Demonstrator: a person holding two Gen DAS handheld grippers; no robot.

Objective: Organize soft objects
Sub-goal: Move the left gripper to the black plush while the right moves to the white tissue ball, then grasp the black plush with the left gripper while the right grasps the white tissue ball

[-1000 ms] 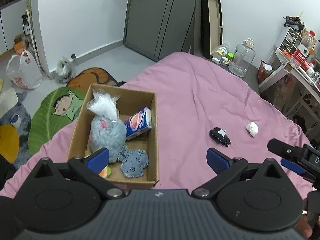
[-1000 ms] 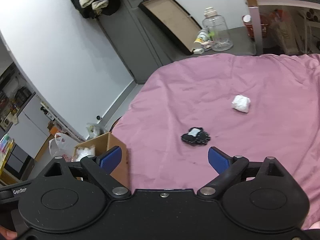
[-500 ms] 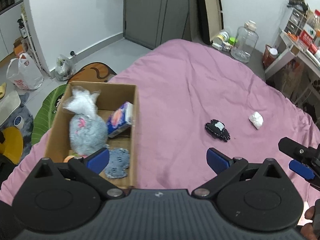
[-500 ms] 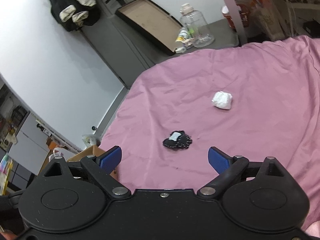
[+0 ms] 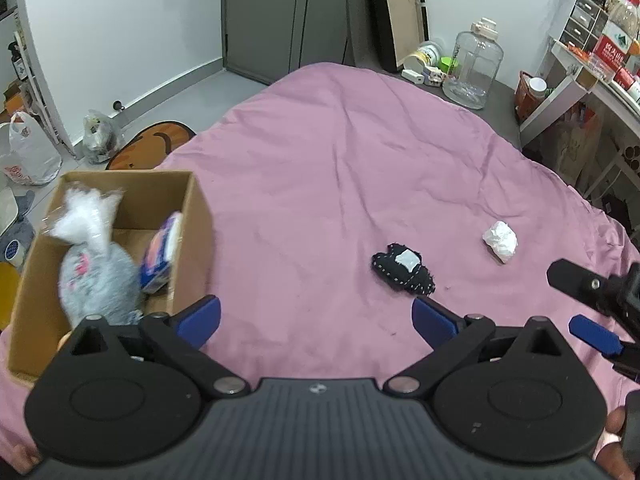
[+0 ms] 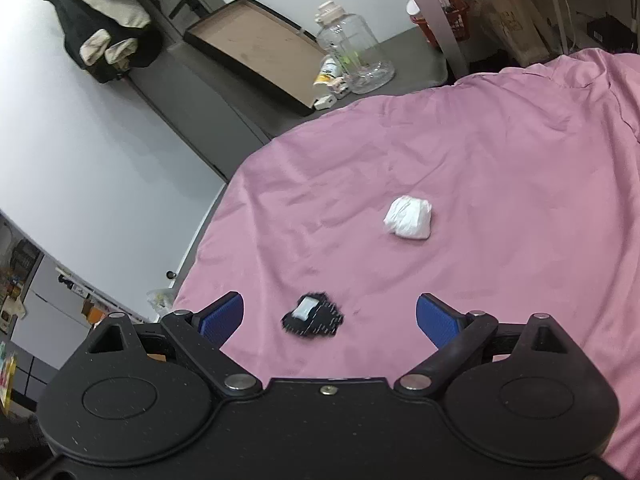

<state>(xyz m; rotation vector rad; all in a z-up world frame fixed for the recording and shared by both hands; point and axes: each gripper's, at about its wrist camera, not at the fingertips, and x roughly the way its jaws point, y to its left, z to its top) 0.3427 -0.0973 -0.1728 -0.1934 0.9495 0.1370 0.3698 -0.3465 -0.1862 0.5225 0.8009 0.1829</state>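
A black stitched soft toy with a white patch (image 5: 404, 269) lies on the pink bedspread (image 5: 340, 184); in the right wrist view the black toy (image 6: 314, 315) lies between my open right fingers. A white crumpled soft lump (image 5: 500, 241) lies beyond it, also seen in the right wrist view (image 6: 409, 217). A cardboard box (image 5: 192, 216) at the left holds a grey plush (image 5: 96, 276), a white bag (image 5: 86, 220) and a blue-and-orange pack (image 5: 162, 252). My left gripper (image 5: 316, 316) is open and empty above the bed. My right gripper (image 6: 330, 316) is open and empty; it also shows in the left wrist view (image 5: 592, 308).
A clear water jug (image 5: 472, 68) and small containers stand on the floor past the bed. A white desk with shelves (image 5: 580, 80) is at the right. Plastic bags (image 5: 28, 152) and floor mats lie at the left. A framed board (image 6: 256, 44) leans on the wall.
Both grippers have swung to the right and moved nearer the black toy. The box has slid toward the left edge of the left wrist view. Both stay open.
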